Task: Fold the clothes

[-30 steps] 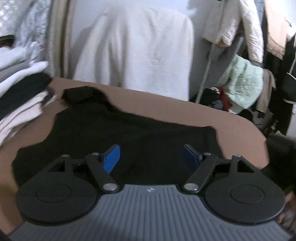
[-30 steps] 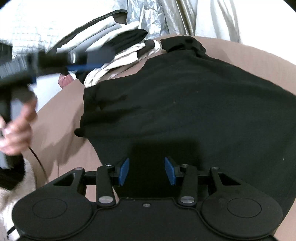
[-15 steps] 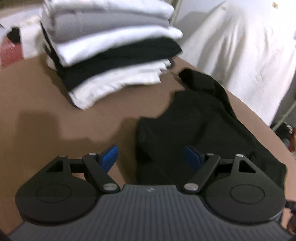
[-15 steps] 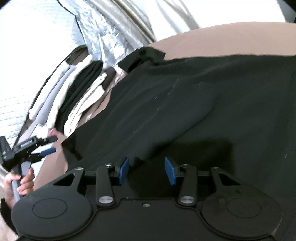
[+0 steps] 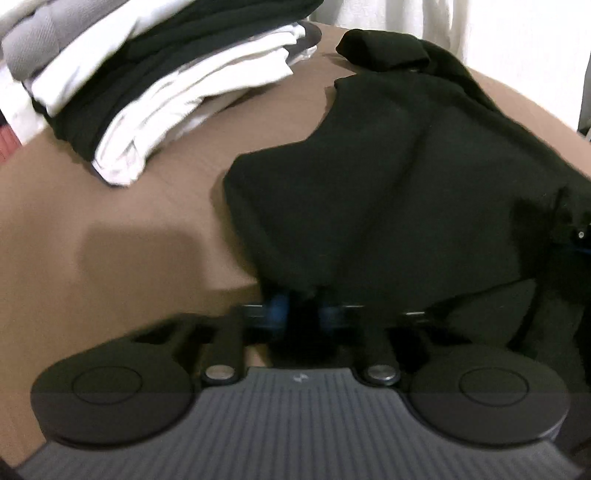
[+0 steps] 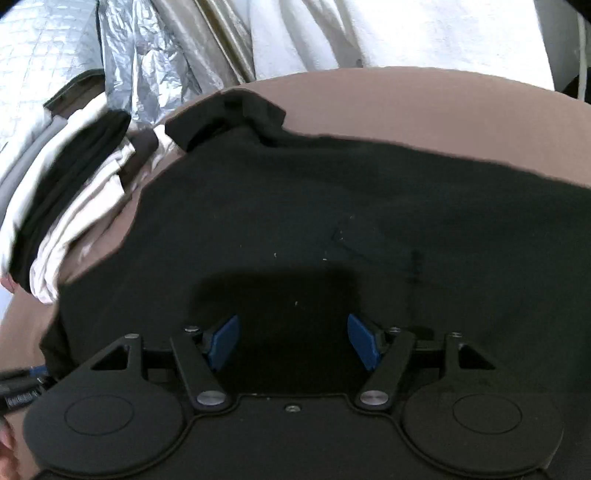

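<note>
A black garment (image 5: pixel 388 184) lies spread on the brown surface (image 5: pixel 92 221), one sleeve folded over at its far end. My left gripper (image 5: pixel 303 310) sits at the garment's near left edge. Its blue pads are drawn together with a bunch of black cloth pinched between them. In the right wrist view my right gripper (image 6: pixel 291 339) hovers low over the middle of the black garment (image 6: pixel 332 203). Its jaws are opening, the blue pads stand well apart, and only flat cloth lies below the gap.
A stack of folded white, grey and black clothes (image 5: pixel 147 81) sits at the far left of the surface, close to the garment's sleeve. Behind the brown surface (image 6: pixel 443 103) hang a white sheet (image 6: pixel 406 33) and a silver crinkled cover (image 6: pixel 147 66).
My left gripper dropped to the garment's near left edge and shut on the cloth. My right gripper slid across the garment and its pads spread wider.
</note>
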`<action>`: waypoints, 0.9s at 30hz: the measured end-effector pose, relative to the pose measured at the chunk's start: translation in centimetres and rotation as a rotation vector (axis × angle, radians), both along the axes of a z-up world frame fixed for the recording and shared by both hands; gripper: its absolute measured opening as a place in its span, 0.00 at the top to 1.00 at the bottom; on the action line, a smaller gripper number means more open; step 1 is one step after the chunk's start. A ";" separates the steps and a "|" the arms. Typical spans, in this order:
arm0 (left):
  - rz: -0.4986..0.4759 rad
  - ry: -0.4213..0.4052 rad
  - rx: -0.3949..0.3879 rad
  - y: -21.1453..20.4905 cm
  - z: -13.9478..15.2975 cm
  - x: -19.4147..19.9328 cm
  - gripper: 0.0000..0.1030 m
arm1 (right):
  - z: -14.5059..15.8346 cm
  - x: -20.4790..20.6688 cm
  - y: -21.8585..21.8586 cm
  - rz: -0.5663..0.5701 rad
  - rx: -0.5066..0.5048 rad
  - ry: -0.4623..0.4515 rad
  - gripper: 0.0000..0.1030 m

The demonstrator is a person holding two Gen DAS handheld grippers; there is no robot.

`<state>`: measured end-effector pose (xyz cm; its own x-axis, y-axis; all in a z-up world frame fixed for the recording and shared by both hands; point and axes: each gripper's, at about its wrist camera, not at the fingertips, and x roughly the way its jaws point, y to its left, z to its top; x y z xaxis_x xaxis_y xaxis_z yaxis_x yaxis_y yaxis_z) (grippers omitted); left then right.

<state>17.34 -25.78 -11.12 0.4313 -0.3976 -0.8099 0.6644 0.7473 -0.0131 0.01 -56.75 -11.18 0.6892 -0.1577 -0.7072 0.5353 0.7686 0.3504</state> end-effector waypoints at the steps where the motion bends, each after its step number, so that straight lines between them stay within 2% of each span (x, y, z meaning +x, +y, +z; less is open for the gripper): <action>1: 0.002 -0.010 -0.002 0.1 0.1 -0.1 0.94 | -0.3 0.0 0.4 0.016 -0.055 -0.020 0.38; 2: 0.021 -0.004 -0.014 0.2 0.3 0.2 0.94 | -0.4 0.1 0.7 0.032 -0.117 -0.011 0.71; 3: 0.042 0.003 -0.027 0.4 0.5 0.5 0.95 | -0.3 0.0 0.8 0.037 -0.161 -0.009 0.95; 6: 0.108 0.005 -0.049 1.8 1.0 1.6 0.95 | 1.6 -2.4 0.0 0.020 -0.126 -0.147 0.95; 7: 0.119 0.012 -0.053 2.3 1.0 1.8 0.95 | 3.0 -3.7 0.1 0.032 -0.130 -0.225 0.95; 10: 0.126 0.081 -0.079 3.4 0.5 2.7 0.95 | 7.2 -8.4 0.6 0.068 -0.086 -0.430 0.95; 11: 0.133 0.100 -0.086 3.7 0.4 2.9 0.95 | 8.2 -9.7 0.9 0.075 -0.081 -0.442 0.95; 15: 0.188 0.130 -0.101 4.4 0.2 3.6 0.95 | 10.1 -13.2 1.5 0.080 -0.136 -0.355 0.95; 17: 0.213 0.116 -0.097 4.7 0.4 3.7 0.95 | 8.3 -13.7 0.7 0.074 -0.023 -0.219 0.95; 19: 0.221 0.131 -0.107 5.0 0.4 3.8 0.95 | 4.5 -14.2 -0.7 -0.004 0.150 -0.034 0.94; 20: 0.229 0.141 -0.113 5.1 0.4 3.8 0.95 | 2.7 -14.2 -1.1 -0.027 0.206 0.036 0.94; 22: 0.240 0.162 -0.112 5.1 0.1 4.1 0.95 | 0.3 -14.1 -1.7 -0.090 0.225 0.136 0.97; 23: 0.246 0.173 -0.111 5.1 -0.1 4.2 0.95 | 0.3 -13.8 -1.6 -0.091 0.183 0.161 1.00; 25: 0.245 0.181 -0.109 5.1 -0.3 4.4 0.95 | 1.6 -13.5 -1.3 -0.079 0.136 0.143 0.93; 27: 0.240 0.183 -0.107 5.1 -0.3 4.5 0.95 | 2.8 -13.3 -1.0 -0.058 0.109 0.115 0.92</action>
<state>21.81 -20.66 -11.41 0.3743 -0.3892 -0.8417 0.4485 0.8704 -0.2030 -13.31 -57.73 -8.34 0.5947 -0.1130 -0.7959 0.6188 0.6963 0.3635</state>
